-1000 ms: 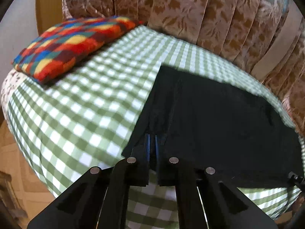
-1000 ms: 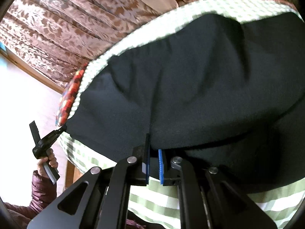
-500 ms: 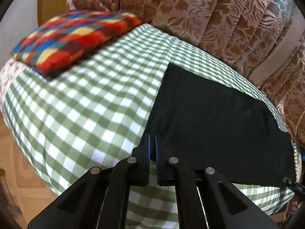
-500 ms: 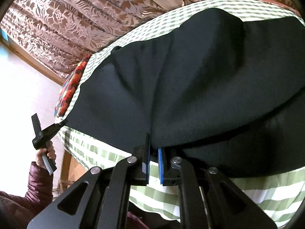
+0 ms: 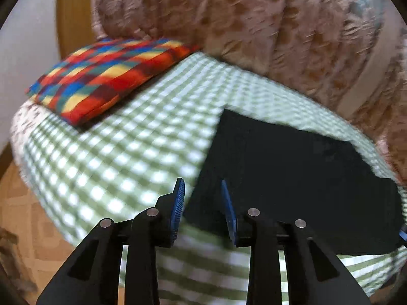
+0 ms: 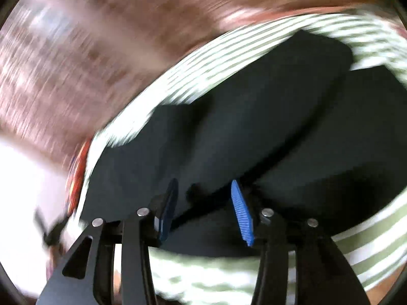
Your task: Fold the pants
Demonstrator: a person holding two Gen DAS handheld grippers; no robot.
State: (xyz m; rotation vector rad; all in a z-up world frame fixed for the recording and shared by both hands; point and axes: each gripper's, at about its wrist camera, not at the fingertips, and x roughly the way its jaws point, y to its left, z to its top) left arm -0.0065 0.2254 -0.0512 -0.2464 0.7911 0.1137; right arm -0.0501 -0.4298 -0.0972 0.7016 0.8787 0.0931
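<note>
**Both grips released, fold left unsecured**

The black pants (image 5: 292, 178) are laid folded on the green-checked bed (image 5: 114, 157), well apart from the multicoloured pillow (image 5: 106, 76). The jaws of the left hand-held gripper (image 5: 202, 198) and the right hand-held gripper (image 6: 203, 198) have just been opening; nothing is clamped. The upper layer could be dragged askew if a pad snags the cloth during withdrawal.

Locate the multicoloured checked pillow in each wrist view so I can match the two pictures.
Left wrist: the pillow lies upper left, on the green checked cover, far corner.
Right wrist: a blurred red sliver at the left edge, beyond the black pants.
Shared landmark: the black pants.
</note>
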